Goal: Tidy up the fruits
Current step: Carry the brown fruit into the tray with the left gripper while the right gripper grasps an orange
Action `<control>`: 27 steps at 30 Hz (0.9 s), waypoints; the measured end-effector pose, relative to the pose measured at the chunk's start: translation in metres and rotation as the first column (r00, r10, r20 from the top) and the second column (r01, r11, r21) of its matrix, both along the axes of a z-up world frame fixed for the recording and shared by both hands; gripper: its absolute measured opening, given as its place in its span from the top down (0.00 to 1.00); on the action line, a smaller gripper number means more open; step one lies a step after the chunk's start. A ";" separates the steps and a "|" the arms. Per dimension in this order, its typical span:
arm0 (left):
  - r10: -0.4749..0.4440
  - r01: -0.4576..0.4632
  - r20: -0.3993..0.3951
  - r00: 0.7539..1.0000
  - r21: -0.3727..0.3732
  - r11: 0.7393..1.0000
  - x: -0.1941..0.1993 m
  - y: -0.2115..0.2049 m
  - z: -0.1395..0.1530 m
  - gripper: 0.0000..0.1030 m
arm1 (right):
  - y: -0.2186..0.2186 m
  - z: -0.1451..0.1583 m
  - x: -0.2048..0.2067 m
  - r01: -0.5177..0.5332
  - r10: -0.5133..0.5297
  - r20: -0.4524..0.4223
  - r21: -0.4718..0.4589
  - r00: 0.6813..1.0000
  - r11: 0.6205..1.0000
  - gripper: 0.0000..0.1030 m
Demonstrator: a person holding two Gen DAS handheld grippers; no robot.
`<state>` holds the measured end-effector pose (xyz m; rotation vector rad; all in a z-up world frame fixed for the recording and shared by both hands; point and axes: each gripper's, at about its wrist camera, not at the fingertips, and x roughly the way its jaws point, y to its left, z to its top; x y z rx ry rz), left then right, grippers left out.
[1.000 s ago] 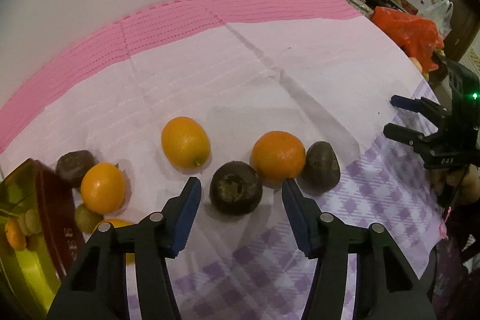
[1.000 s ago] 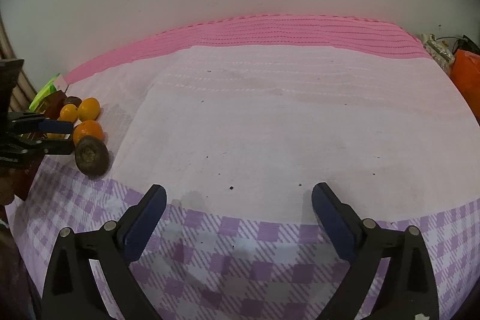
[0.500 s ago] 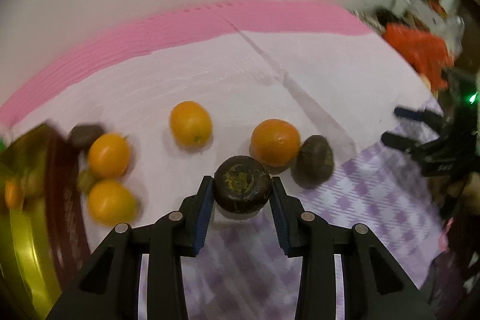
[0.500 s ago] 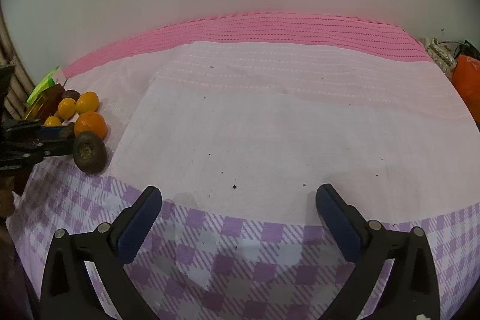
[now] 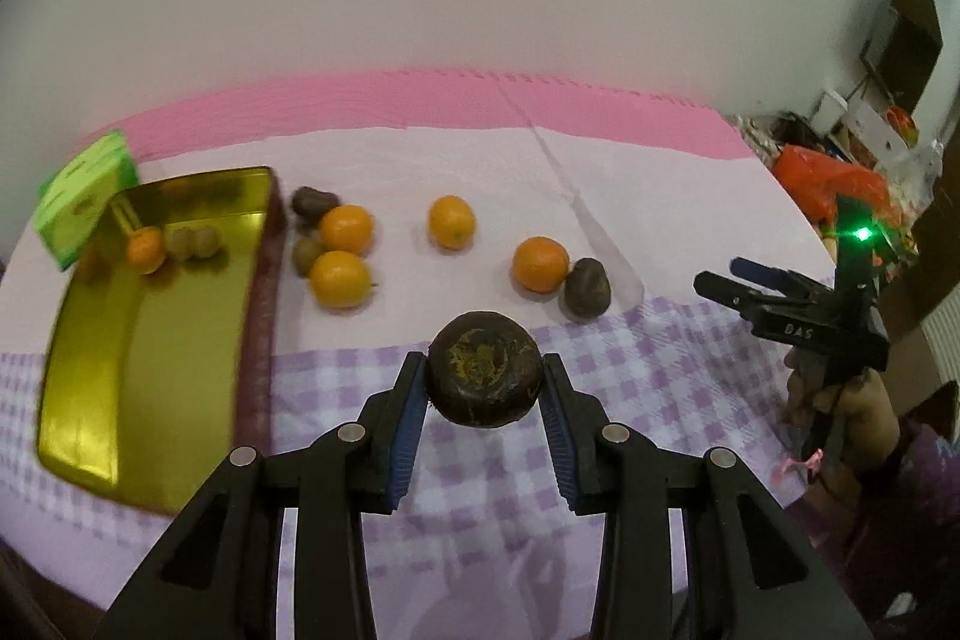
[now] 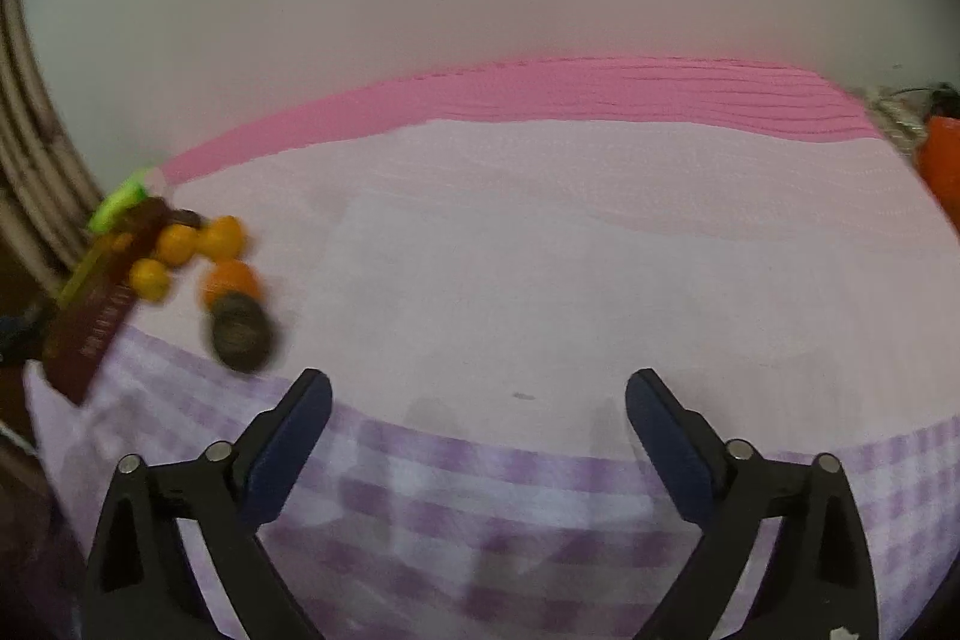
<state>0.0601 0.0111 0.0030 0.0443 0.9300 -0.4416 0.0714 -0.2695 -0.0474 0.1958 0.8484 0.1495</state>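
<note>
Both grippers, left gripper (image 5: 485, 403) and right gripper (image 6: 478, 415), have black angular frames, silver screws and ribbed blue finger pads (image 5: 407, 415); a green light glows above the right one.

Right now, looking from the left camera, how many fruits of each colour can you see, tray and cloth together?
Orange fruits: 5, four on the cloth such as, one in the gold tray.
Dark brown fruits: 3, one held in the left hand-held gripper.
Greenish-brown fruits: 3, two in the tray.
Total: 11

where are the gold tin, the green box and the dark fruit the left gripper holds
gold tin (image 5: 138, 340), left wrist view, bare inner floor
green box (image 5: 84, 196), left wrist view, top face
dark fruit (image 5: 485, 370), left wrist view, its facing end
</note>
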 end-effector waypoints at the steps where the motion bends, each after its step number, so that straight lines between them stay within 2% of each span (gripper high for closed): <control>1: 0.010 -0.010 0.005 1.000 0.004 1.000 -0.002 0.003 0.003 0.63 | 0.011 0.007 0.006 -0.058 0.058 0.007 0.011 0.998 0.998 0.07; 4: 0.032 -0.032 0.003 0.999 0.001 0.999 -0.004 0.013 0.010 0.63 | 0.058 0.028 0.026 -0.252 0.253 0.022 -0.044 0.967 0.967 0.07; 7: 0.047 -0.047 0.012 0.999 -0.010 0.999 -0.006 0.023 0.017 0.63 | 0.099 0.034 0.051 -0.397 0.396 -0.030 -0.125 0.918 0.909 0.08; 10: 0.067 -0.067 0.025 0.997 -0.010 0.998 -0.007 0.030 0.022 0.63 | 0.127 0.029 0.069 -0.468 0.463 -0.073 -0.193 0.883 0.862 0.08; 13: 0.085 -0.084 0.029 0.996 -0.018 0.996 -0.007 0.039 0.027 0.63 | 0.140 0.019 0.088 -0.502 0.484 -0.132 -0.217 0.865 0.837 0.10; 16: 0.105 -0.105 0.030 0.994 -0.011 0.994 -0.007 0.049 0.029 0.63 | 0.148 0.001 0.105 -0.512 0.468 -0.225 -0.224 0.855 0.829 0.27; 19: 0.122 -0.122 0.029 0.992 -0.007 0.993 -0.006 0.057 0.029 0.63 | 0.149 -0.015 0.108 -0.519 0.453 -0.294 -0.207 0.842 0.829 0.62; 21: 0.141 -0.141 0.026 0.990 -0.006 0.990 -0.005 0.064 0.028 0.63 | 0.150 -0.012 0.104 -0.508 0.445 -0.286 -0.208 0.849 0.836 0.63; 23: 0.159 -0.158 0.024 0.987 -0.016 0.987 -0.005 0.072 0.028 0.63 | 0.151 -0.002 0.096 -0.501 0.454 -0.242 -0.189 0.858 0.845 0.64; 27: 0.203 -0.203 0.027 0.979 -0.010 0.979 -0.002 0.090 0.028 0.63 | 0.157 0.044 0.056 -0.507 0.507 -0.038 -0.112 0.861 0.854 0.64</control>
